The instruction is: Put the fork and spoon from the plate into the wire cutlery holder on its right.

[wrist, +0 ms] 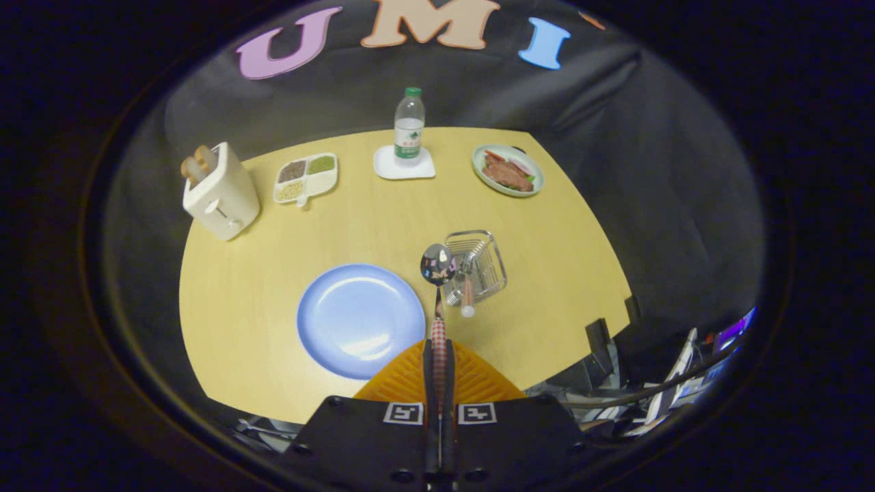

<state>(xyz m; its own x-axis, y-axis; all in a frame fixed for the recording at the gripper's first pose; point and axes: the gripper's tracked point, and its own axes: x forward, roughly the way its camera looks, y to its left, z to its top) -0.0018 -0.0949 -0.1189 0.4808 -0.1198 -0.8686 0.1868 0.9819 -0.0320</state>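
My gripper (438, 359) is shut on the spoon's red-checked handle, high above the table. The spoon (438, 265) points straight ahead from the orange fingers (472, 376), and its shiny bowl hangs over the gap between the plate and the holder. Below and to the left of the fingers lies the blue plate (361, 320), bare. The wire cutlery holder (476, 265) stands to the plate's right, just right of the spoon's bowl. A fork (467, 292) stands in the holder with its handle end sticking out toward me.
On the yellow table (273, 246), a white toaster (220, 191) with bread stands far left. A divided snack tray (305, 178), a water bottle (409, 130) on a white coaster and a plate of food (508, 171) line the far side. Cables and gear lie off the table's right edge.
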